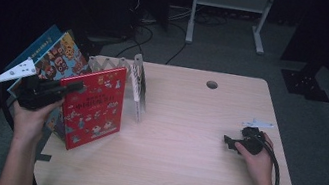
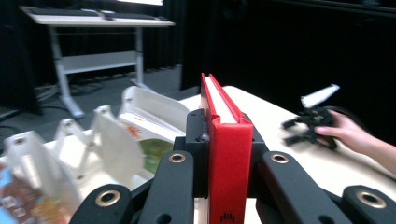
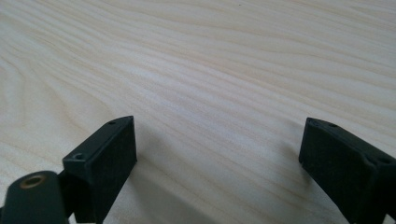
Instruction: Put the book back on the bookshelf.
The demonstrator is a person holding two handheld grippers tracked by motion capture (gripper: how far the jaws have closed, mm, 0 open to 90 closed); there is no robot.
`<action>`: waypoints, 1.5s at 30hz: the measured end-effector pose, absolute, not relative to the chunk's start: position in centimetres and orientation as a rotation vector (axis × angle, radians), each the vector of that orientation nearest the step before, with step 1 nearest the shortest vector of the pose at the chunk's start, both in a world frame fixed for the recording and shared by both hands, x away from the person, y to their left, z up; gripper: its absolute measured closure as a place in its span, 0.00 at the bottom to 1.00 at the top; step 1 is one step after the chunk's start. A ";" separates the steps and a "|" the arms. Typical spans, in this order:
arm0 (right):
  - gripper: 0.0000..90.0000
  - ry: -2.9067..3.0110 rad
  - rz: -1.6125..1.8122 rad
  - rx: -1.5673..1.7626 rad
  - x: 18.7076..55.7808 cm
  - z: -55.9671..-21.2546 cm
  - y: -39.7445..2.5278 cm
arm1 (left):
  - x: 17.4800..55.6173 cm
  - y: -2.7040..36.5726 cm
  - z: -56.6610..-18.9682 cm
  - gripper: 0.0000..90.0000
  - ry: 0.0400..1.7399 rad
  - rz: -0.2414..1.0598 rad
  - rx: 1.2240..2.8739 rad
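Pale wooden surface [image 1: 184, 141] under dim light: the left gripper [image 2: 219, 140] has its fingers [image 2: 175, 179] pinching the spine of a red hardcover picture book [image 1: 92, 105], upright at the left edge beside a white accordion book rack [image 1: 136, 80]. Well apart at the right, the right gripper [image 3: 217, 149] rests low, fingers [image 3: 109, 149] spread, nothing between them.

A white accordion book rack [image 1: 136, 80] stands on the light wooden counter [image 1: 193, 148], picture books [image 1: 55, 54] leaning at its left.
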State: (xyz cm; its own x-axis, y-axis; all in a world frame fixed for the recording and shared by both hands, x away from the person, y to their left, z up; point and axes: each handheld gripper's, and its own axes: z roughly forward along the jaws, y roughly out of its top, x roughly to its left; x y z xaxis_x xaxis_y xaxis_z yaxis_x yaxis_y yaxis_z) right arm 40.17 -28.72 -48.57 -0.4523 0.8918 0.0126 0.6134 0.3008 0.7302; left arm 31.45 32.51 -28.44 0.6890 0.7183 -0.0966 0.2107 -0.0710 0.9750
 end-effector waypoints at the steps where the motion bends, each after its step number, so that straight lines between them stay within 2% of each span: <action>1: 0.11 2.177 0.955 1.346 40.2 -48.6 -28.7 | 31.5 32.5 -28.5 0.89 0.789 0.511 1.613; 8: 0.11 2.176 0.955 1.347 40.2 -48.6 -28.7 | 32.3 32.5 -28.7 0.89 0.871 0.634 1.553; 19: 0.11 2.176 0.955 1.347 40.2 -48.6 -28.7 | 34.4 31.7 -29.9 0.89 0.938 0.736 1.480; 34: 0.11 2.177 0.955 1.347 40.2 -48.6 -28.7 | 37.9 31.4 -31.3 0.89 0.993 0.782 1.407; 45: 0.11 2.176 0.955 1.348 40.2 -48.6 -28.7 | 39.2 31.3 -31.8 0.88 1.006 0.834 1.413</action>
